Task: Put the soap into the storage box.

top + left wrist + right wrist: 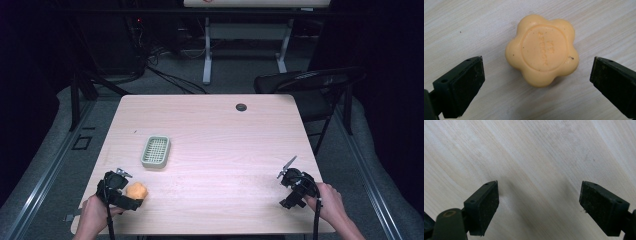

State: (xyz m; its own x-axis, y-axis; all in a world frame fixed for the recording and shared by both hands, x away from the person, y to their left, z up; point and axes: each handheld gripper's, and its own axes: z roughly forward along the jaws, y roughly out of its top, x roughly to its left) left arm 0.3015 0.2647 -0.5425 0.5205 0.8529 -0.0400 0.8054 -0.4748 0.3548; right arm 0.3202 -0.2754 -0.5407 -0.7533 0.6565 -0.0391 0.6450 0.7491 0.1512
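An orange flower-shaped soap bar lies flat on the wooden table near its front left corner. In the left gripper view the soap bar shows raised lettering on its round top. My left gripper hovers right at it, open, with one jaw on each side of the bar and neither touching; the left gripper has bare wood between the pads. A pale green slotted soap dish sits just beyond. My right gripper stands open over bare wood at the front right, and the right gripper holds nothing.
A round dark cable hole marks the table's far edge. A black folding chair stands off the far right corner. A white desk frame and cables lie on the floor beyond. Hands hold both grippers at the front edge.
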